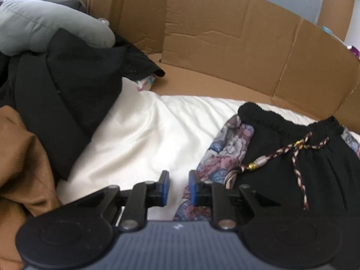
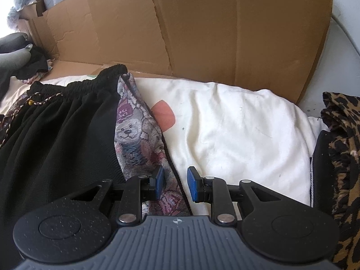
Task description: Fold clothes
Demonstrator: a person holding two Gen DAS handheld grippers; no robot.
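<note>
A black garment with an elastic waistband (image 1: 292,157) lies flat on a white sheet (image 1: 139,135); it has patterned teddy-bear side panels (image 1: 227,148) and a braided drawstring (image 1: 297,164). My left gripper (image 1: 178,187) is open and empty at the garment's left patterned edge. In the right wrist view the same garment (image 2: 56,135) lies at the left, and its bear-print panel (image 2: 135,139) runs down between the fingers. My right gripper (image 2: 174,184) is open over that panel's right edge, holding nothing.
A pile of clothes, black (image 1: 67,94), grey (image 1: 45,27) and brown (image 1: 20,157), sits at the left. Cardboard walls (image 1: 225,33) stand behind the sheet. A leopard-print garment (image 2: 342,157) lies at the far right on the white sheet (image 2: 236,130).
</note>
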